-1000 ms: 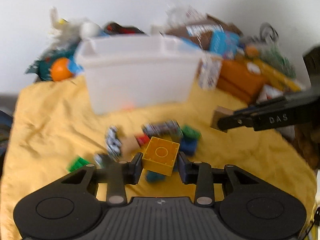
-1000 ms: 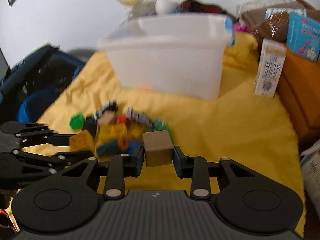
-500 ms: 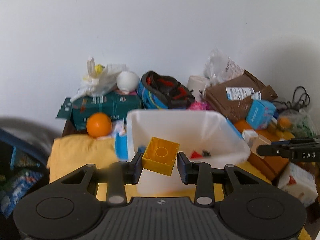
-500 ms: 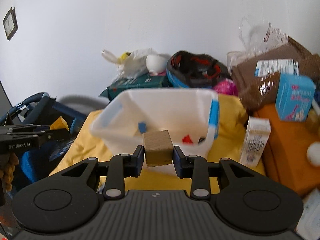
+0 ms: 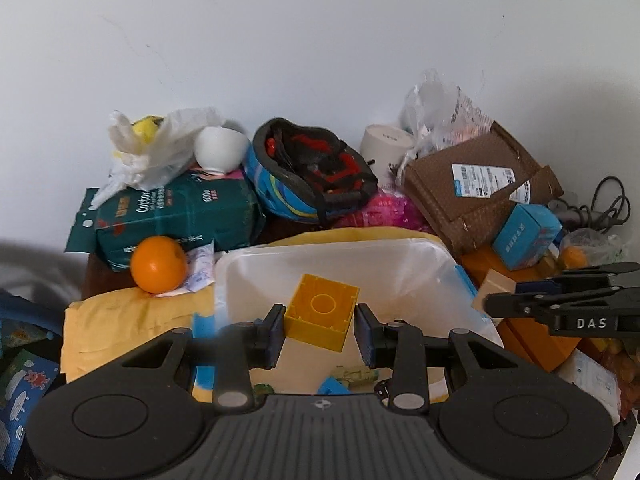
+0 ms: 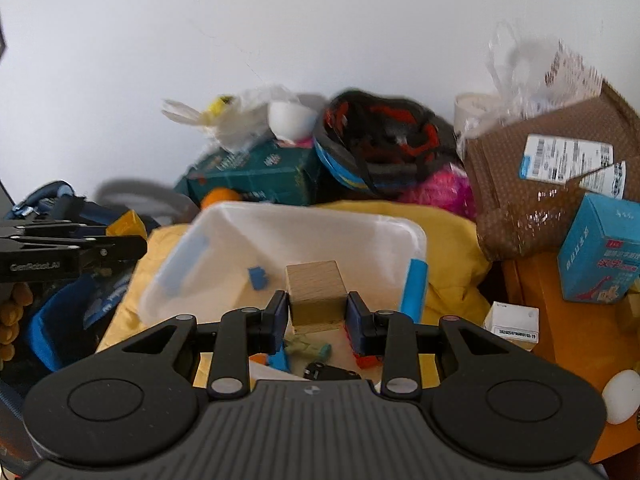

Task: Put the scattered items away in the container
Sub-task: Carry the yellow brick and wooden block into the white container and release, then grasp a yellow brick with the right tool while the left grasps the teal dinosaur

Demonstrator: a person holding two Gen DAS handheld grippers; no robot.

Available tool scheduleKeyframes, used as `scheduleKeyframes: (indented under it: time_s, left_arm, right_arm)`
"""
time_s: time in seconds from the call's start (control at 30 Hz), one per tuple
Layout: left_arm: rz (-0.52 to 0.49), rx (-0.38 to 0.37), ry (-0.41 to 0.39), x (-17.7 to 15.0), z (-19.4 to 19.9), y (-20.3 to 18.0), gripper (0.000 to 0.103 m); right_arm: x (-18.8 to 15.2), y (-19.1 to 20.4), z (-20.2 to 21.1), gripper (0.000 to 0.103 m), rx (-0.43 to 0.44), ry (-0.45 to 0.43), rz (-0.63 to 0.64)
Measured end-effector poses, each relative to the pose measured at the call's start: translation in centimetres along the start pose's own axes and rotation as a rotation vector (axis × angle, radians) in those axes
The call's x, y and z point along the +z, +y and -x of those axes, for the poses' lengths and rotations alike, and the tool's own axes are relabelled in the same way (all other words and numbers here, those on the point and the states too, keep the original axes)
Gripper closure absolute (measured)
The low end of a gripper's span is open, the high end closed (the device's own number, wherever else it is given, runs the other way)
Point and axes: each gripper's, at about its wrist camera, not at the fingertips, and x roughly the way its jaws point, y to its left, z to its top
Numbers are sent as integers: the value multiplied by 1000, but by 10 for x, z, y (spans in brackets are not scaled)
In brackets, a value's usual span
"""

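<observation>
Bricks first: yellow building block (image 5: 322, 311) is clamped in the left hand-held gripper (image 5: 320, 330), and wooden cube (image 6: 316, 297) is pinched between the pads of the right hand-held gripper (image 6: 317, 317). Both hang in the air right over the open mouth of the white plastic container (image 5: 404, 264), so neither is on the yellow cloth (image 6: 452, 240).

Looking down into the bin you can see a small blue brick (image 6: 258, 278) and a few other bits already lying on the bottom. Each gripper pokes into the other's view from the side, so the two sit close together above the bin.

Step-wise I'd call this the carry-and-drop part, with the release not yet done. Next move just needs both sets of jaws to part so the pieces fall inside the walls. The cube looks nearer the right-hand wall, so I'd watch that edge.

Around it all is clutter: an orange (image 5: 159, 264), a bike helmet (image 5: 312, 176), a cardboard parcel (image 5: 480, 196).
</observation>
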Motion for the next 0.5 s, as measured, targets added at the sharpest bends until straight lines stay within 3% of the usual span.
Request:
scheduleKeyframes:
  time_s: [0.13, 0.17, 0.2, 0.27, 0.5]
  left_arm:
    - [-13, 16, 34, 0, -15, -3, 58]
    - [-15, 22, 37, -2, -17, -4, 47]
    - [-13, 37, 29, -4, -19, -4, 37]
    - [-3, 74, 9, -12, -20, -2, 33]
    - [11, 82, -44, -68, 8, 14, 33]
  right_arm:
    - [3, -3, -13, 68, -20, 45, 14]
    - [5, -3, -16, 66, -24, 52, 13]
    - [5, -2, -19, 57, -36, 51, 17]
    - [6, 0, -22, 33, -72, 32, 34]
    - [-22, 9, -4, 33, -31, -29, 58]
